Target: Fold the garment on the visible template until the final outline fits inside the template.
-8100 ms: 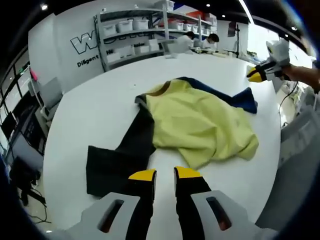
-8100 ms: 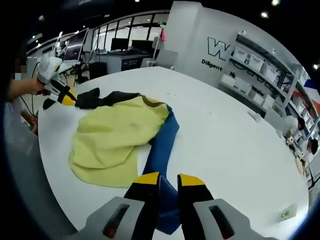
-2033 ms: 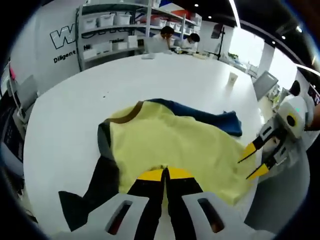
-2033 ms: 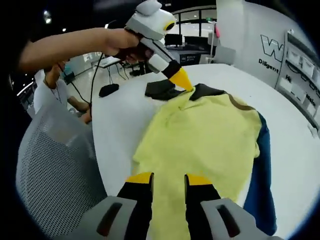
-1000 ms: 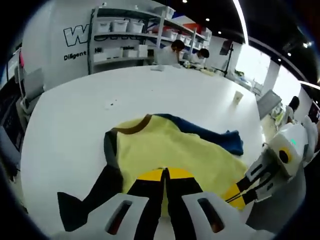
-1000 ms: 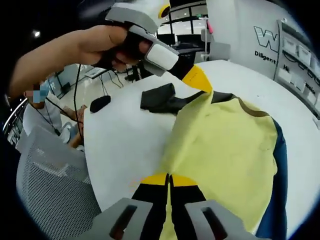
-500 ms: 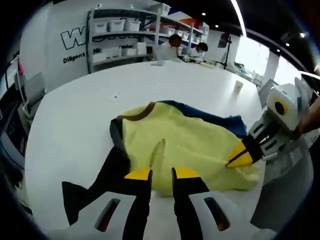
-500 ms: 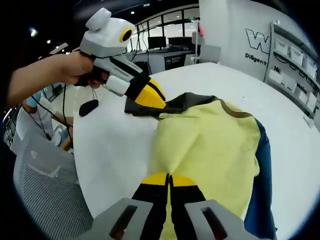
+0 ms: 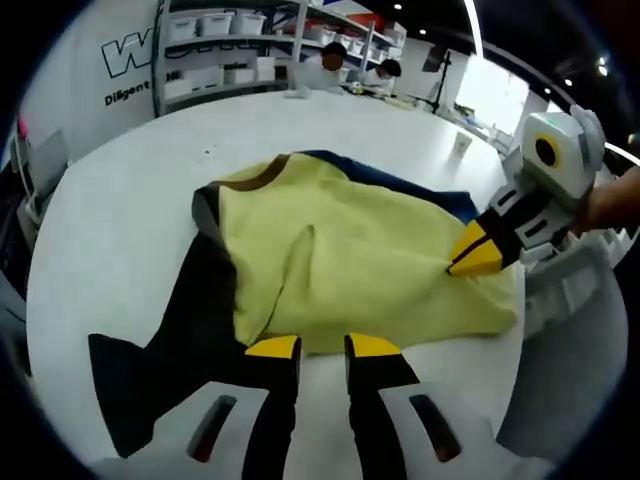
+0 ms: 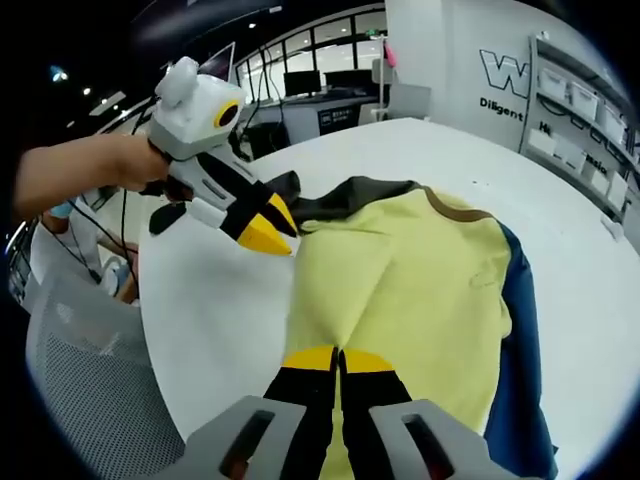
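Since half a second ago the left gripper (image 9: 310,348) has let go of the hem and drawn back a little; its jaws now stand slightly apart, empty, just short of the yellow edge. Going from left to right across the left gripper view, the dark sleeve (image 9: 175,335) trails off toward the near side of the white table (image 9: 110,210), then comes the yellow body of the garment (image 9: 350,260) with its brown collar (image 9: 245,180), then the blue sleeve (image 9: 400,185) peeking out behind, and finally the right gripper (image 9: 470,262) with its jaws closed on the hem at the far corner. In the right gripper view the closed tips pinch that yellow cloth. I can't make out any template outline under the shirt. To do this well, I'd say the pinched corner should be pulled taut and laid flat before any sleeve is folded in, with the left gripper taking the opposite hem corner again.
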### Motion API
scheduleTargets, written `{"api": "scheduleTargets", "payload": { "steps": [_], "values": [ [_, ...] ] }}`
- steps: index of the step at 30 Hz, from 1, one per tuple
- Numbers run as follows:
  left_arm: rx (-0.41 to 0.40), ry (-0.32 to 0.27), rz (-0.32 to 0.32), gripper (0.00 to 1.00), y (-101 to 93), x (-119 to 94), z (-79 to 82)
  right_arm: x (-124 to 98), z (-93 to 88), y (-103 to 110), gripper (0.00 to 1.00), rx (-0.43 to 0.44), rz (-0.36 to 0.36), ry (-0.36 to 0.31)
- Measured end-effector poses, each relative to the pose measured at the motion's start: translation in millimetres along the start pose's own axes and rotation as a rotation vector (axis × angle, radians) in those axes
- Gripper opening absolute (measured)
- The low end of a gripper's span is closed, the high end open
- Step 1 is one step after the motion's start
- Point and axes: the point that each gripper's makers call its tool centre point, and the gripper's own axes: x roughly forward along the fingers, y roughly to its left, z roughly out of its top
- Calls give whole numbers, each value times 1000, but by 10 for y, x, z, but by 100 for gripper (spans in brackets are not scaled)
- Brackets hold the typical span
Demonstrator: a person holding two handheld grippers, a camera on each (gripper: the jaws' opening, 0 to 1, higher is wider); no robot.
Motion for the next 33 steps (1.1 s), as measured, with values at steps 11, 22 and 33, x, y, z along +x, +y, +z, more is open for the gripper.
{"api": "scheduleTargets", "payload": {
  "steps": [11,22,33],
  "values": [
    [23,9,-10,15,20,96,-9,10,-35,22,0,36,12,-1],
    [49,67,17,10,-2,160,-170,-3,-68,19,0,70,17,-12],
    [51,38,9,19,21,125,-105,0,-91,36,0,63,22,-4]
  ]
}}
